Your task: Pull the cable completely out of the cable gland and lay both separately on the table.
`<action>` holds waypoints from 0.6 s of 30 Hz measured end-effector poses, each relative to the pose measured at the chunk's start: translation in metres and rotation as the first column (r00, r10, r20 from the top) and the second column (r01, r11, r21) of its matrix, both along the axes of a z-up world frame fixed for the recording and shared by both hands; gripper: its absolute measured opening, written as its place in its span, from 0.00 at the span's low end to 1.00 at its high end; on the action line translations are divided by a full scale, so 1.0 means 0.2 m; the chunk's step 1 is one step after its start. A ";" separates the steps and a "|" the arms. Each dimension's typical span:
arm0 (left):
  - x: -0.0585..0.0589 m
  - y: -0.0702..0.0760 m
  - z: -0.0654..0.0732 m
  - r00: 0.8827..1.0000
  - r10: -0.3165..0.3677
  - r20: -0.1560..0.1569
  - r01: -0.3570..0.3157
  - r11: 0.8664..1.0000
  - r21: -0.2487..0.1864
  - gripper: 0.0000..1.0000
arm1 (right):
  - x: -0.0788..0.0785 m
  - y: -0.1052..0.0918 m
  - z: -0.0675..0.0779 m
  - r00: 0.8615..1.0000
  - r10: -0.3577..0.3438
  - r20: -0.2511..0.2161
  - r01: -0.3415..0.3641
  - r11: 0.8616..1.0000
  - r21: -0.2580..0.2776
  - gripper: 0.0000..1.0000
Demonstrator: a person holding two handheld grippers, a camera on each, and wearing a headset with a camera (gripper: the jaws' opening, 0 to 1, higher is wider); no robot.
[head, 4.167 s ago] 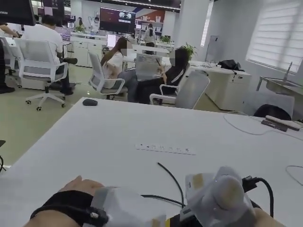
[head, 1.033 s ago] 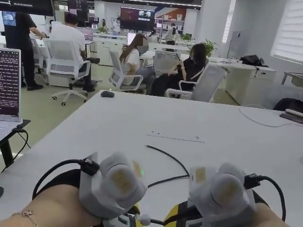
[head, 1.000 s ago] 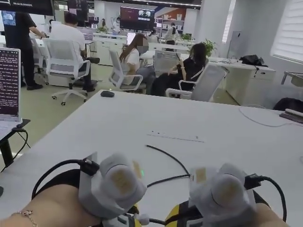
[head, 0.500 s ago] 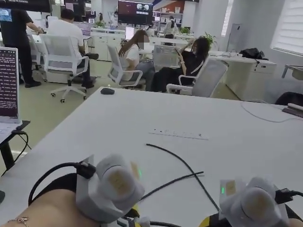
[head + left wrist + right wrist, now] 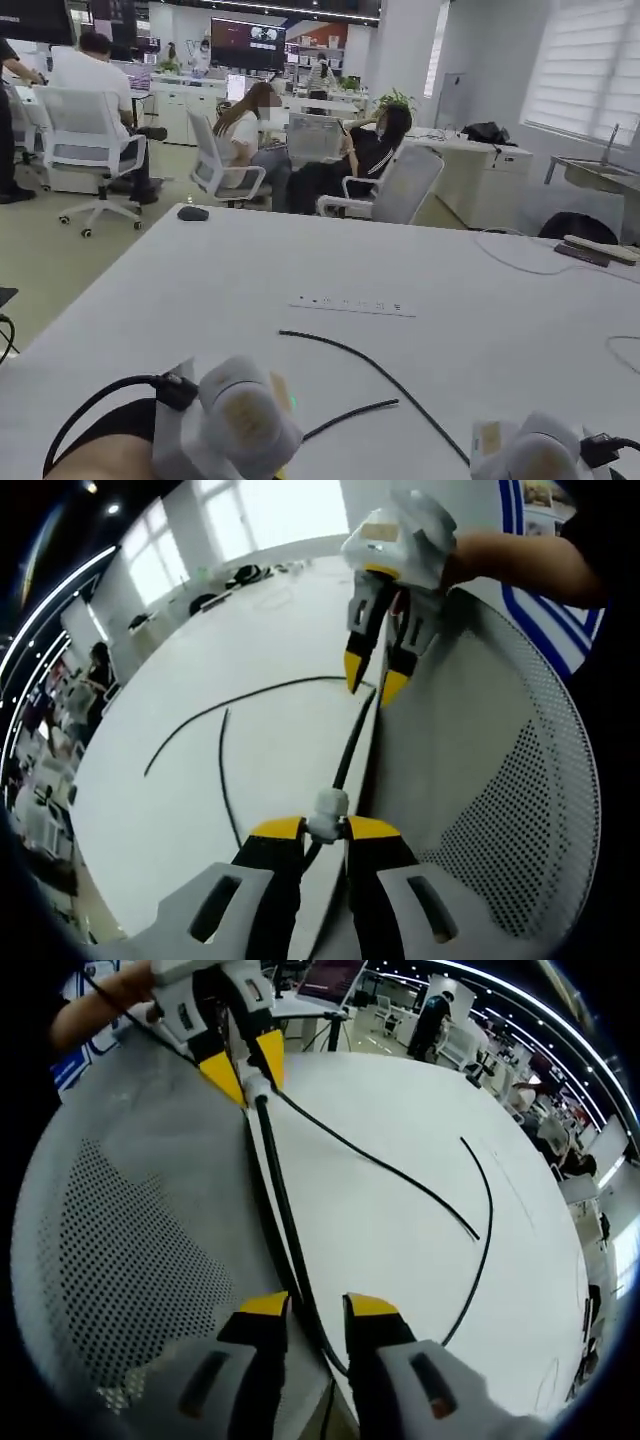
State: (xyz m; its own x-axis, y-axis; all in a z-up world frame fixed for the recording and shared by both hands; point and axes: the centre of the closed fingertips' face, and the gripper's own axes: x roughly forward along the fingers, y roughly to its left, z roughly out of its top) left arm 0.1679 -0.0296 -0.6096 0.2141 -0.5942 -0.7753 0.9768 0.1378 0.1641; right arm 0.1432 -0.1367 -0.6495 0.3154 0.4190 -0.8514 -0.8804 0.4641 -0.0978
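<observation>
White office worktable, L gripper clamped on small white plastic cable gland, thin black cable betw. narrow-set jaws of R gripper, grip unclear

This is an open-plan office. A long white table fills the foreground, and behind it stand rows of white desks with swivel chairs on wheels. People sit at several of them, and one person in a white shirt is turned away toward a workstation. A large screen hangs at the far end under a strip of ceiling lights. Blinds cover the windows on the right, and a potted plant stands beside a square pillar. A computer mouse and a power strip lie on the table — ordinary desk gear. The floor is pale and bare, and the room runs deep — more desks and chairs stretch away in the right gripper view.
</observation>
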 end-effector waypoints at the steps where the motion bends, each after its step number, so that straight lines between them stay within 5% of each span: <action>1: 0.00 0.00 0.00 1.000 -0.008 -0.001 0.008 1.000 0.001 0.16 | 0.00 0.06 0.03 1.000 0.009 0.007 -0.009 0.999 0.034 0.24; 8: -0.01 0.01 -0.01 0.999 -0.033 -0.005 0.033 0.999 -0.002 0.16 | 0.03 0.37 0.19 0.998 0.055 0.041 -0.062 0.979 0.195 0.25; 13: 0.00 0.03 0.00 0.999 -0.045 0.003 0.045 0.999 -0.011 0.17 | 0.07 0.47 0.20 0.994 0.086 0.069 -0.098 0.978 0.185 0.21; 18: 0.03 0.05 0.04 0.998 -0.055 0.021 0.055 0.998 -0.028 0.16 | 0.10 0.49 0.21 0.990 0.101 0.095 -0.116 0.979 0.169 0.04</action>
State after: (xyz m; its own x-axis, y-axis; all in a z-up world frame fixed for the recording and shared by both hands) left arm 0.1743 -0.0188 -0.6022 0.1961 -0.6274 -0.7536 0.9795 0.0889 0.1809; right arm 0.1624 -0.0379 -0.6081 0.3282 0.5940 -0.7345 -0.9185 0.3824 -0.1011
